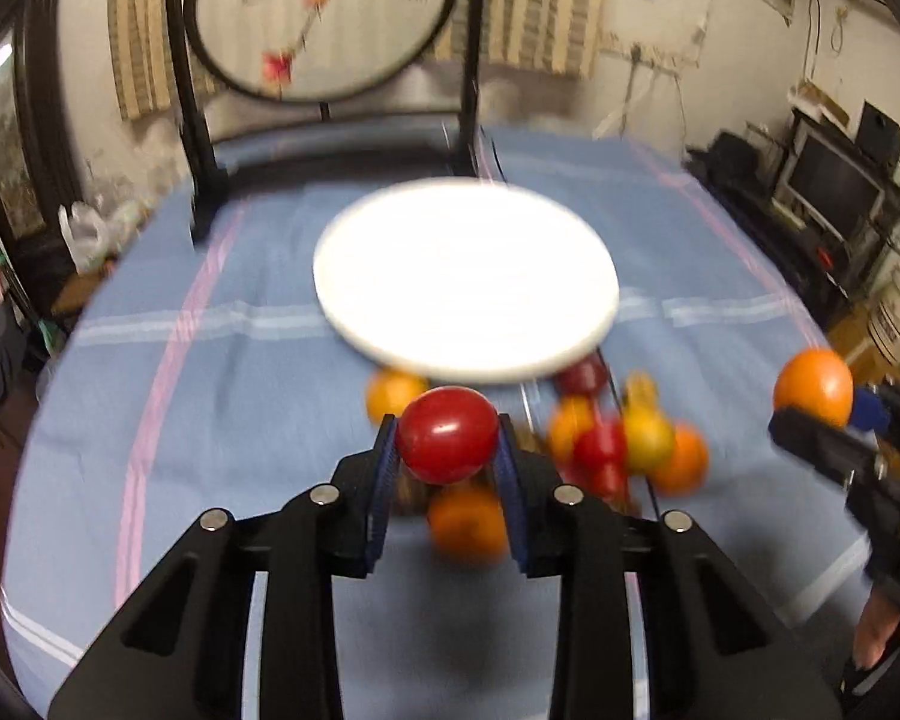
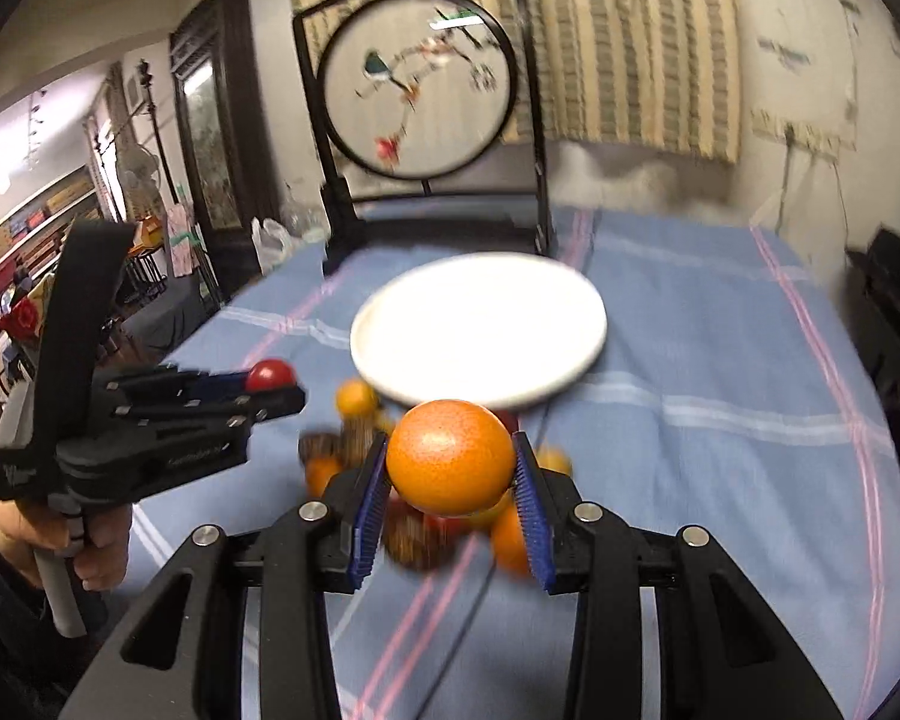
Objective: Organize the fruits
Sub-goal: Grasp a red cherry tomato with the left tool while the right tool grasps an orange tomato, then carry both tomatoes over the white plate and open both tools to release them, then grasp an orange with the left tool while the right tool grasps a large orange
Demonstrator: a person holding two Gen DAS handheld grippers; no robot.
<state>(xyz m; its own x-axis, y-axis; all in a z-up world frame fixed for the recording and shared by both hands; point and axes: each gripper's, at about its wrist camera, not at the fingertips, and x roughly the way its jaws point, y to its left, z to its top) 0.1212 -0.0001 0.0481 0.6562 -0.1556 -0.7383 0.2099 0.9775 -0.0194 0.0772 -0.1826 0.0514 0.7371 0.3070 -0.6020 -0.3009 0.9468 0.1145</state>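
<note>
Short of the round white plate (image 1: 467,276), the left gripper (image 1: 448,441) clamps a glossy red tomato (image 1: 448,435) and the right gripper (image 2: 450,468) a round orange (image 2: 450,457); either smooth fruit could slip and roll off.

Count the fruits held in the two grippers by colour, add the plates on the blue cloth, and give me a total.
Red round fruit, held in the left gripper: 1
Orange round fruit, held in the right gripper: 1
White round plate, nothing on it: 1
Total: 3
The loose fruit pile is too blurred to count.
</note>
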